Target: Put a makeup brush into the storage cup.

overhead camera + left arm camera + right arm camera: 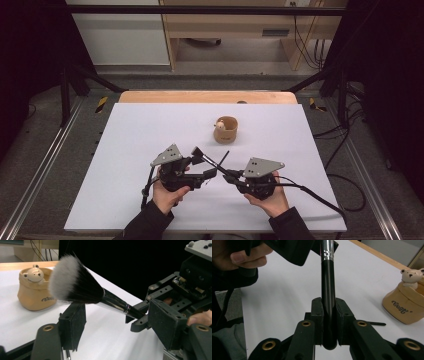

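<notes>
Right gripper view puts the makeup brush (328, 297) dead centre: your right tool (329, 322) is clamped on the black handle near its butt end, both pads pressed flat against it, with the silver ferrule band further along the handle. In the left gripper view the same brush (82, 288) runs across the frame, its white-tipped black bristle head fanned out just in front of the bear-shaped pot (35, 288), held above the bench and not touching it. Your left tool (120, 322) has its jaws standing apart on either side of the brush; the handle passes between them and neither pad presses on it, so that tool is open around the brush without gripping it. The right tool (140, 317) shows there too, holding the handle's far end.

From the high view, the brush (210, 159) bridges your two hands, nearer to you than the tan pot (226, 130), which stands behind it on the white bench (130, 150). Your left tool (207, 172) sits to the left of the pot and nearer you, your right tool (231, 176) just beside it. A thin black stick (374, 323) lies flat on the bench close to the pot's base.
</notes>
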Demonstrator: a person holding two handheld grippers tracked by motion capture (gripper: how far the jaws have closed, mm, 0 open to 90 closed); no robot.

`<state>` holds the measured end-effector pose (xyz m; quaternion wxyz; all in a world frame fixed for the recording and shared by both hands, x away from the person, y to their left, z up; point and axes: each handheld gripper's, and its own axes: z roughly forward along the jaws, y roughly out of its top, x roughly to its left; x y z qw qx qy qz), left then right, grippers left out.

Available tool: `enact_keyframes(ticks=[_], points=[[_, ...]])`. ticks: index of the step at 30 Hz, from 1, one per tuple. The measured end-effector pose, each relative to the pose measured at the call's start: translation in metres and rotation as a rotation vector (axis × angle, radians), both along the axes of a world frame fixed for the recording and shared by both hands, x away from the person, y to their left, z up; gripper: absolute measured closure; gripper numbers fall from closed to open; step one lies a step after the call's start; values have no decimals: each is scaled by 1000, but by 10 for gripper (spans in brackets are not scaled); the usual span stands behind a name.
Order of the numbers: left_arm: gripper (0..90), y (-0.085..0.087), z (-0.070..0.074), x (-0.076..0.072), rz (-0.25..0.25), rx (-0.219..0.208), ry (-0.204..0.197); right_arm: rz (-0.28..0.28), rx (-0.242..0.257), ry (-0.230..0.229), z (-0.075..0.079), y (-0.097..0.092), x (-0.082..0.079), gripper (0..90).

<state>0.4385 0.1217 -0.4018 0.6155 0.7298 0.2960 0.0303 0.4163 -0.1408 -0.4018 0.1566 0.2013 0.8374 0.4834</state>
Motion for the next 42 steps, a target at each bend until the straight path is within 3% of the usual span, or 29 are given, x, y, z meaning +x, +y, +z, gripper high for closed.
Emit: enact_keyframes(ticks=[17, 29, 42], points=[[560, 0, -4, 3, -9, -51, 43, 26, 9, -1, -2, 4, -1, 791], [582, 2, -4, 2, -15, -81, 62, 37, 6, 4, -6, 6, -2, 791], [682, 3, -3, -1, -33, -96, 57, 51, -12, 6, -9, 9, -1, 790]])
